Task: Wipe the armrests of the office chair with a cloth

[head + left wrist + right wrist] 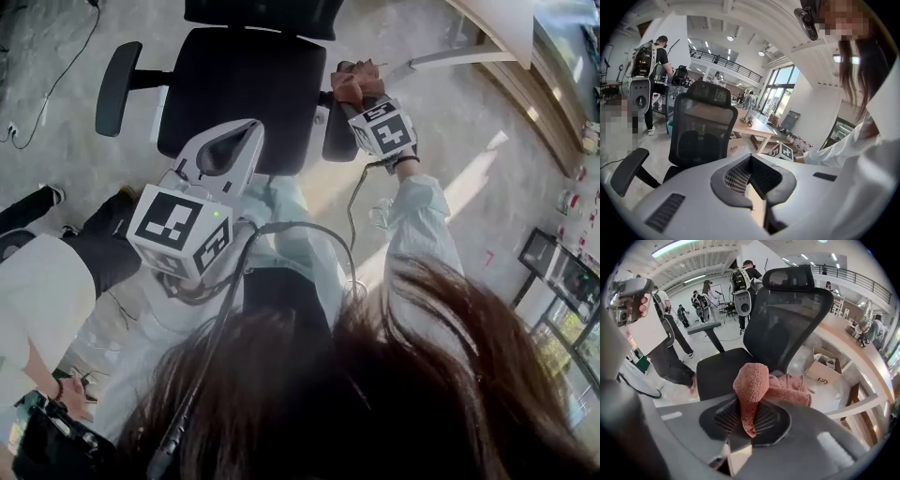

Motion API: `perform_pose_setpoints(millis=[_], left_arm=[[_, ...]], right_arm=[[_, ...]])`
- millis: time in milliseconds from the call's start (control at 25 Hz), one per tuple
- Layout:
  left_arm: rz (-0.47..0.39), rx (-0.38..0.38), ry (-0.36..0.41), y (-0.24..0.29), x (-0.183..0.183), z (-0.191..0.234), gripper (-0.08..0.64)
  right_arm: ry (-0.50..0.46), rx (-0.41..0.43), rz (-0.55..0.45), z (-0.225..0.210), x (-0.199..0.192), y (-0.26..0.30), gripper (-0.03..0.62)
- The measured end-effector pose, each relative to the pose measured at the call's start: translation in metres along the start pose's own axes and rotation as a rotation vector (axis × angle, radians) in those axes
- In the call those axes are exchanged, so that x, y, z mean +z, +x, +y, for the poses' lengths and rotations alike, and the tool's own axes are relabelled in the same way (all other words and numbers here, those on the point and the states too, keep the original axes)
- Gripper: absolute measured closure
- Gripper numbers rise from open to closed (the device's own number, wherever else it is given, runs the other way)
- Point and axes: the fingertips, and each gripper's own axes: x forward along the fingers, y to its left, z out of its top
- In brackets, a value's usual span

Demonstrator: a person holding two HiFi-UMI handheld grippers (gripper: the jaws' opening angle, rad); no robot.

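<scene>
On the right-hand armrest (337, 136), the right gripper's (364, 98) cloth (752, 380) hides its far end.

Rust cloth (354, 86) on chair armrest (336, 136)

cloth (752, 380): rust-pink | office chair (239, 89): black | left gripper (750, 161): pale grey

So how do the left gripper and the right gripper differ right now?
The right gripper is shut on a salmon-pink terry cloth; the left gripper is shut on nothing. The right gripper is at one armrest of the black office chair; the left gripper hangs nearer the person. Both carry marker cubes.
</scene>
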Motion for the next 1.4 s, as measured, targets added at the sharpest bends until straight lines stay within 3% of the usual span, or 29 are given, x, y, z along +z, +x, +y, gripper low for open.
perform_pose_setpoints(millis=[440, 720, 840, 920, 1080, 1200, 1400], left_arm=[[-0.035, -0.032, 0.020, -0.005, 0.003, -0.002, 0.557], [-0.050, -0.036, 0.024, -0.010, 0.002, -0.005, 0.557], [-0.058, -0.036, 0.028, -0.012, 0.002, -0.009, 0.557], [-0.068, -0.042, 0.036, -0.015, 0.005, -0.014, 0.557], [-0.091, -0.047, 0.064, -0.025, 0.022, -0.028, 0.557], [-0.140, -0.041, 0.094, -0.035, 0.043, -0.039, 0.557], [-0.234, -0.088, 0.092, -0.043, 0.074, -0.059, 0.557]], right_arm=[[0.050, 0.170, -0.040, 0.108, -0.060, -0.037, 0.545], [0.068, 0.243, -0.007, 0.144, -0.078, -0.046, 0.546], [0.136, 0.253, -0.052, 0.141, -0.076, -0.050, 0.546], [0.240, 0.257, -0.164, 0.134, -0.059, -0.068, 0.546], [0.424, 0.207, -0.536, 0.111, 0.007, -0.151, 0.545], [0.392, 0.081, -0.774, 0.100, 0.062, -0.223, 0.545], [0.375, -0.099, -1.025, 0.096, 0.120, -0.303, 0.545]])
